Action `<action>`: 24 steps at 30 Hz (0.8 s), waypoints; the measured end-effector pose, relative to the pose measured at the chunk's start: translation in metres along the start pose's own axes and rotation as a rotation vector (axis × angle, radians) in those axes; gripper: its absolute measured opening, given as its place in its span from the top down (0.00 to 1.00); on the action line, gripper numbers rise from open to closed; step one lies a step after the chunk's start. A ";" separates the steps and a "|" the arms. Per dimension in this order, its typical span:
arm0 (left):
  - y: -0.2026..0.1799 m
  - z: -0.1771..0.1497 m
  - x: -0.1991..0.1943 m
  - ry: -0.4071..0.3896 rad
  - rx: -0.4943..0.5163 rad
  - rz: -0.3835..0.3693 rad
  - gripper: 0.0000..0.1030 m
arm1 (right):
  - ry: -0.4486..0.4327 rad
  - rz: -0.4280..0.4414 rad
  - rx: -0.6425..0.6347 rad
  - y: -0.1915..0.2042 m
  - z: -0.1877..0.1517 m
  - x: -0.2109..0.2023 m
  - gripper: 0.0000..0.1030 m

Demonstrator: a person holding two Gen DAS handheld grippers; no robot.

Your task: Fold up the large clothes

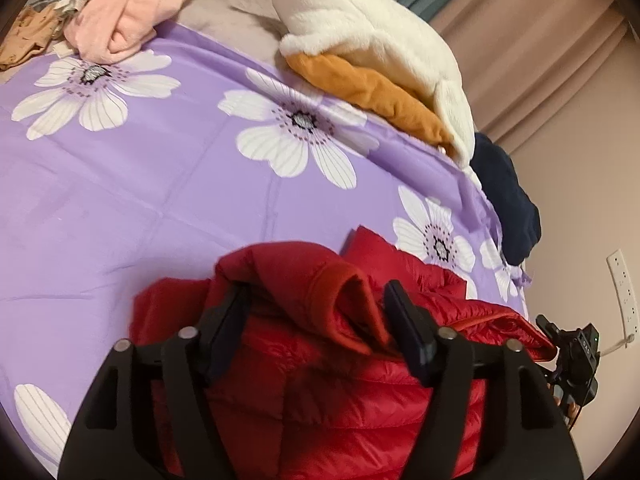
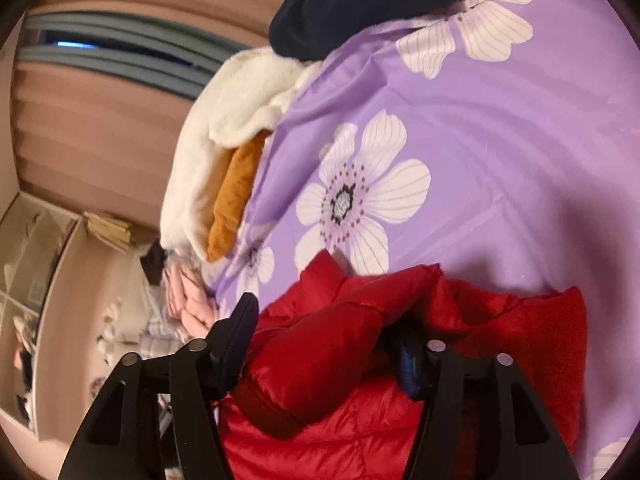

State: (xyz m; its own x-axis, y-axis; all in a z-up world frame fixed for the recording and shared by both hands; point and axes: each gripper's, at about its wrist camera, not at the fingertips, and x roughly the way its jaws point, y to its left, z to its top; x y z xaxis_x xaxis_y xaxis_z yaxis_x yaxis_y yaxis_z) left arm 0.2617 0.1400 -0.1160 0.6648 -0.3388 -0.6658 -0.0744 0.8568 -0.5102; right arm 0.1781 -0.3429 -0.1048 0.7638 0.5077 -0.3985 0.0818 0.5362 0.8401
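Note:
A red puffer jacket (image 1: 340, 400) lies bunched on the purple flowered bedcover (image 1: 160, 200), close to its near edge. My left gripper (image 1: 318, 304) stands open over it. A rolled red cuff (image 1: 352, 300) rises between its fingers, and the pads do not press on it. In the right wrist view the same jacket (image 2: 360, 420) fills the lower middle. My right gripper (image 2: 324, 332) is open too, with a puffy red sleeve (image 2: 332, 340) lying between its fingers. Its right fingertip is partly hidden behind the fabric.
Along the bed's far side lie a white fleece garment (image 1: 372, 40) on a mustard one (image 1: 380, 100), and a dark navy garment (image 1: 504, 208). A pink heap (image 1: 128, 16) lies far left. A wall socket strip (image 1: 624, 292) and curtains (image 1: 540, 60) are at right.

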 end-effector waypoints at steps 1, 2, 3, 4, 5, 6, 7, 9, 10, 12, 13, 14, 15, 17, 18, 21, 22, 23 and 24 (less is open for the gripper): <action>0.001 0.001 -0.003 -0.010 -0.001 0.007 0.27 | -0.008 -0.008 0.002 0.000 0.001 -0.002 0.38; 0.002 0.002 -0.006 -0.023 -0.001 0.018 0.24 | -0.016 -0.013 0.002 0.000 0.001 -0.005 0.38; 0.003 0.002 -0.010 -0.033 -0.003 0.026 0.23 | -0.023 -0.014 0.003 0.000 0.002 -0.007 0.37; 0.005 0.003 -0.013 -0.043 -0.007 0.033 0.23 | -0.034 -0.019 0.004 -0.001 0.003 -0.010 0.37; 0.007 0.004 -0.016 -0.051 -0.012 0.041 0.23 | -0.039 -0.023 0.004 -0.001 0.004 -0.012 0.37; 0.008 0.005 -0.019 -0.057 -0.015 0.049 0.23 | -0.045 -0.027 0.004 -0.001 0.006 -0.014 0.36; 0.010 0.005 -0.021 -0.062 -0.016 0.053 0.23 | -0.056 -0.035 0.001 -0.001 0.007 -0.016 0.36; 0.012 0.005 -0.026 -0.079 -0.017 0.060 0.23 | -0.085 -0.065 -0.012 0.000 0.009 -0.023 0.35; 0.013 0.004 -0.030 -0.085 -0.010 0.073 0.23 | -0.099 -0.079 -0.019 0.001 0.010 -0.025 0.34; 0.014 0.002 -0.035 -0.096 0.000 0.092 0.23 | -0.143 -0.129 -0.044 0.003 0.014 -0.034 0.34; 0.014 0.001 -0.038 -0.102 0.005 0.101 0.23 | -0.160 -0.146 -0.054 0.003 0.016 -0.038 0.34; 0.014 0.000 -0.043 -0.110 0.009 0.108 0.23 | -0.176 -0.159 -0.060 0.003 0.018 -0.044 0.34; 0.014 -0.001 -0.047 -0.119 0.015 0.118 0.23 | -0.186 -0.170 -0.066 0.003 0.019 -0.049 0.34; 0.011 -0.003 -0.057 -0.145 0.037 0.148 0.23 | -0.215 -0.197 -0.091 0.006 0.019 -0.060 0.34; 0.008 -0.004 -0.063 -0.158 0.052 0.166 0.23 | -0.228 -0.209 -0.103 0.007 0.019 -0.065 0.34; 0.000 -0.009 -0.077 -0.192 0.094 0.189 0.23 | -0.272 -0.238 -0.156 0.016 0.014 -0.080 0.34; -0.003 -0.011 -0.082 -0.204 0.109 0.192 0.23 | -0.283 -0.242 -0.176 0.020 0.012 -0.085 0.34; -0.007 -0.015 -0.088 -0.217 0.129 0.195 0.23 | -0.291 -0.243 -0.203 0.026 0.008 -0.088 0.34; -0.011 -0.018 -0.092 -0.227 0.148 0.201 0.23 | -0.296 -0.246 -0.228 0.031 0.005 -0.091 0.34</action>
State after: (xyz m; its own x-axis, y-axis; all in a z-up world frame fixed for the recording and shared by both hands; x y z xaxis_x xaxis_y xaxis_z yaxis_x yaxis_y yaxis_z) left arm 0.1879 0.1550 -0.0584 0.7976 -0.0762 -0.5983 -0.1229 0.9506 -0.2849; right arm 0.1142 -0.3760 -0.0410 0.8926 0.1494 -0.4254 0.1659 0.7686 0.6178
